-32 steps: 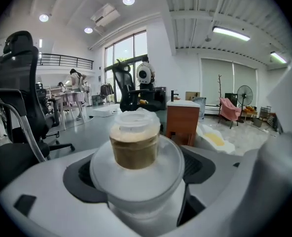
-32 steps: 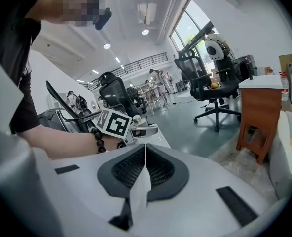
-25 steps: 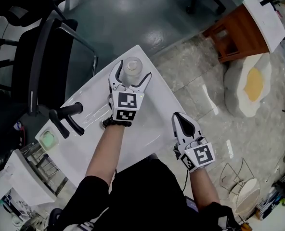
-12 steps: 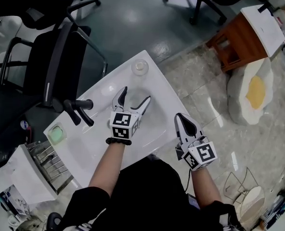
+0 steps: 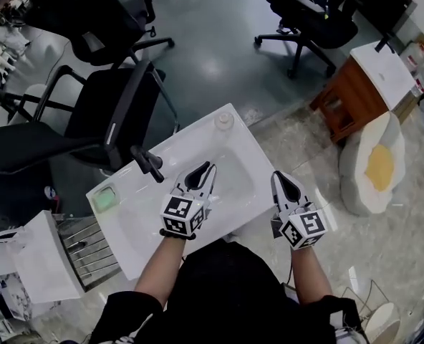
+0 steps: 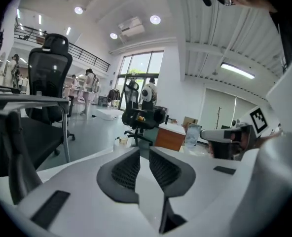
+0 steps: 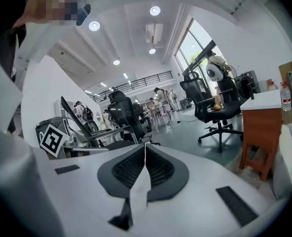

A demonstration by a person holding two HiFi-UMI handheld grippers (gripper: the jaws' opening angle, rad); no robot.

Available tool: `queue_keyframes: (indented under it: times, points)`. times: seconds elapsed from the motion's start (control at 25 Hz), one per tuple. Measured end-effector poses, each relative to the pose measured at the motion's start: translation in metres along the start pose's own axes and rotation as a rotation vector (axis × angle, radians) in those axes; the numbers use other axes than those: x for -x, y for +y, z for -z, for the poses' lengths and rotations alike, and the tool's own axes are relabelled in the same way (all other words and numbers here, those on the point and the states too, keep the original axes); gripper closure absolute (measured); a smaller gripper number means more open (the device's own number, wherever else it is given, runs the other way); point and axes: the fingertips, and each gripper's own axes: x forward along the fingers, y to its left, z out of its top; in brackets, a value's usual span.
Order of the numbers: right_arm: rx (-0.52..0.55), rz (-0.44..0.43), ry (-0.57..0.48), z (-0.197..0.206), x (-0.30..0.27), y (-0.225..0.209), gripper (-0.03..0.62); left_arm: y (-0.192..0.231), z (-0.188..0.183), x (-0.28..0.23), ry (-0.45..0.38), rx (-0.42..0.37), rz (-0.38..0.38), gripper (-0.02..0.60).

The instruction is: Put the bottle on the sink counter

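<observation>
Bottle (image 5: pixel 223 120) stands upright on the sink counter's (image 5: pixel 251 153) far corner; left gripper (image 5: pixel 209 169) fingers have just closed on nothing, right gripper (image 5: pixel 277 176) fingers are together, empty; I'd withdraw both well clear of it

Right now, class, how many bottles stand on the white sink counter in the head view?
1. The bottle stands at the far corner of the sink counter, beyond the basin; the counter's near edge is partly hidden.

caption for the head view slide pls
Clear bottle on far corner of the white sink counter; left gripper, jaws just closed empty, and shut right gripper nearer.
</observation>
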Motion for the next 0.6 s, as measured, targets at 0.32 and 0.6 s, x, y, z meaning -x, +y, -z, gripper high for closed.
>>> queue_keyframes:
  times: [0.32, 0.6]
  points:
    - [0.072, -0.036, -0.101, -0.040, 0.010, 0.022, 0.563, -0.012, -0.057, 0.050, -0.165, -0.048, -0.075, 0.517]
    - [0.147, -0.015, -0.145, -0.051, 0.005, 0.036, 0.565, -0.009, -0.059, 0.072, -0.203, -0.049, -0.099, 0.517]
